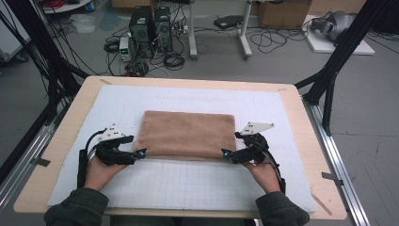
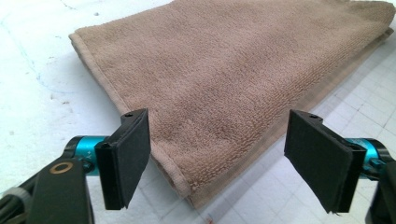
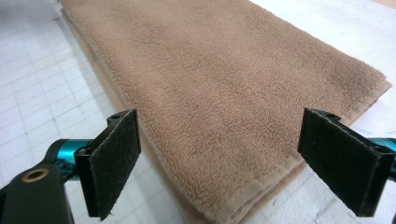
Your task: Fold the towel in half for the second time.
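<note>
Evidently the step in hand is taking hold of the near edge of the folded brown towel (image 1: 189,133), which lies flat in the middle of the white gridded mat (image 1: 188,183) on the counter (image 1: 301,113). The left gripper (image 1: 139,154) sits at the towel's near-left corner and the right gripper (image 1: 227,154) at its near-right corner, each with its jaws spread wide and nothing between them.

In the left gripper view the corner of the towel (image 2: 243,79) points straight into the gap; in the right gripper view the towel (image 3: 224,93) likewise lies between the 2 pads, its stacked layers showing at the near edge.

To do this well, I judge that each gripper should slide 1 jaw low along the mat so it gets under every layer, not just the top one, and close close to the corner hem. Both sides should bite at the same depth, otherwise the fold will skew when lifted. Loose terry sags, so a shallow pinch may slip.
</note>
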`<state>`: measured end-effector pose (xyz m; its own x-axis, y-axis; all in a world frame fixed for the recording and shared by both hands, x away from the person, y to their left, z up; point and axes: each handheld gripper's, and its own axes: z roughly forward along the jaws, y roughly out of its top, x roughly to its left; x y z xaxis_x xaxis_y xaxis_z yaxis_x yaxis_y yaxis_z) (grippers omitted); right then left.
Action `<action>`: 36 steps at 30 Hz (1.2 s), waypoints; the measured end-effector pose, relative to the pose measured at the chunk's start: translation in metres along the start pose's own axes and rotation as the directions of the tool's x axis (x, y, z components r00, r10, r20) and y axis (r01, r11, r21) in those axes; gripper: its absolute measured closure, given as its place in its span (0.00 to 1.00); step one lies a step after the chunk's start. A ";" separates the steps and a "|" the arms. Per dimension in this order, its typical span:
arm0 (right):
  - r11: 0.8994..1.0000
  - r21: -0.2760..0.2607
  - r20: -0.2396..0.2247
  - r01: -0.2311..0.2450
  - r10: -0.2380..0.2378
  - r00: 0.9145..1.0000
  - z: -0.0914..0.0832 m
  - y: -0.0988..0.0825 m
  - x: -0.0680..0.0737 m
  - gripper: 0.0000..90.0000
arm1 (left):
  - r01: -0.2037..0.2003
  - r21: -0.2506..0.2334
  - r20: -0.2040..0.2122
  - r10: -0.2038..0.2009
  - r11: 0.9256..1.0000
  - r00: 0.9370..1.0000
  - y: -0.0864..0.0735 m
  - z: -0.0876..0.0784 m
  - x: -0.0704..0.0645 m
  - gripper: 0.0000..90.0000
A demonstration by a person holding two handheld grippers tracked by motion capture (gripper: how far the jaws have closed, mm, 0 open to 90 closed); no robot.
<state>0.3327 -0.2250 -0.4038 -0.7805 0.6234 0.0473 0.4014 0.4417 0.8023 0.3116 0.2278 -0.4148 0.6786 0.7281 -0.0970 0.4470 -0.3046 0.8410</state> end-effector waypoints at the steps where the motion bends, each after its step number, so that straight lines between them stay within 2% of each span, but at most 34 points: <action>1: 1.000 -0.007 -0.003 0.001 -0.001 1.000 -0.002 0.000 0.001 0.14 | -0.002 -0.002 0.001 0.002 1.000 1.000 0.000 -0.001 0.000 0.25; 9: 1.000 -0.022 0.011 -0.003 0.003 1.000 -0.018 -0.009 0.005 0.14 | -0.023 -0.016 0.001 0.023 1.000 1.000 -0.001 -0.015 -0.007 0.23; 13: 0.999 -0.034 0.018 -0.004 0.004 1.000 -0.027 -0.016 0.007 0.14 | -0.017 -0.024 0.004 0.017 1.000 1.000 -0.004 -0.022 -0.008 0.23; 16: 0.999 -0.042 0.007 -0.017 0.017 1.000 -0.034 -0.022 0.009 0.14 | -0.013 -0.025 0.009 0.013 1.000 1.000 -0.009 -0.025 -0.009 0.23; 26: 0.997 -0.063 0.056 -0.034 0.038 0.998 -0.058 -0.043 0.009 0.14 | -0.001 -0.030 0.005 0.002 1.000 1.000 -0.020 -0.038 -0.011 0.22; 36: 0.997 -0.067 0.056 -0.026 0.030 0.998 -0.071 -0.057 0.018 0.14 | -0.007 -0.033 0.004 0.007 0.999 1.000 -0.029 -0.049 -0.018 0.20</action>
<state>0.2620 -0.2849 -0.4065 -0.7402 0.6713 0.0384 0.3887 0.3806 0.8391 0.2579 0.2535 -0.4118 0.6841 0.7234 -0.0931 0.4226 -0.2890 0.8590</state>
